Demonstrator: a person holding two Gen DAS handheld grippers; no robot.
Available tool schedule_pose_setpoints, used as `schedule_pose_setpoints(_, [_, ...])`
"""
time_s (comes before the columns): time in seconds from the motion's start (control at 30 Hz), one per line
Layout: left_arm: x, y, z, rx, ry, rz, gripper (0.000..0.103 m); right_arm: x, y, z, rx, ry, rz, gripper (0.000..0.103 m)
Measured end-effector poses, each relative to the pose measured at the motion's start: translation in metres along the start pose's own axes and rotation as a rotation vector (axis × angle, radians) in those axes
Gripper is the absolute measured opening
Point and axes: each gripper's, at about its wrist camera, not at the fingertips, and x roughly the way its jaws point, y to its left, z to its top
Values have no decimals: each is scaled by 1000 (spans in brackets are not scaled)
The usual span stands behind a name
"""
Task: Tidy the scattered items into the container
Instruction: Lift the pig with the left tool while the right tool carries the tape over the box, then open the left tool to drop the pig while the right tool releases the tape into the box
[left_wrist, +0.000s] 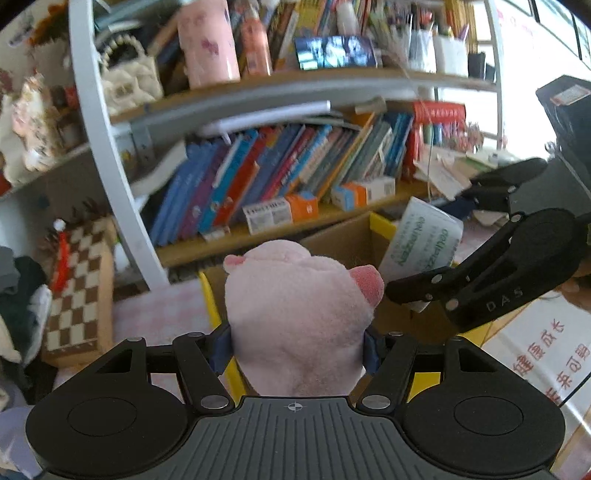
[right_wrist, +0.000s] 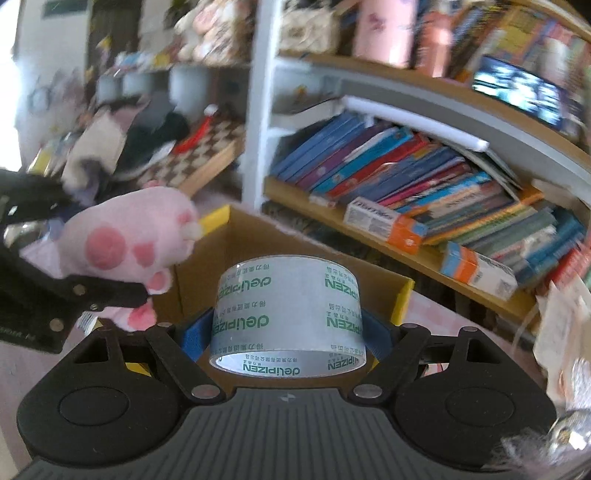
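My left gripper (left_wrist: 297, 349) is shut on a pink plush pig (left_wrist: 295, 314) and holds it above the near edge of an open cardboard box with yellow-edged flaps (left_wrist: 343, 240). My right gripper (right_wrist: 288, 338) is shut on a roll of clear tape printed with green letters (right_wrist: 288, 314), held above the same box (right_wrist: 295, 236). In the left wrist view the right gripper (left_wrist: 421, 284) and the tape (left_wrist: 421, 240) show at the right over the box. In the right wrist view the pig (right_wrist: 129, 243) and the left gripper (right_wrist: 110, 291) show at the left.
A bookshelf with slanted books (left_wrist: 288, 173) and small cartons (left_wrist: 280, 212) stands just behind the box. A white shelf post (left_wrist: 107, 155) rises at the left. A chessboard (left_wrist: 77, 288) and piled clothes (left_wrist: 18, 295) lie to the left. A printed sheet (left_wrist: 535, 354) lies at the right.
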Motion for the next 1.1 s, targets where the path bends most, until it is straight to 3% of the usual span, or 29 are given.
schedule_pose_setpoints(0.5, [79, -11, 17, 231, 185, -1, 66, 92, -2, 4, -408, 272, 107, 82])
schedule_pose_setpoints(0.9, [102, -22, 16, 341, 239, -5, 67, 107, -7, 0, -442, 313, 138, 82])
schedule_pose_setpoints(1.1, [106, -29, 14, 392, 254, 57, 74, 106, -4, 1, -462, 305, 144, 83])
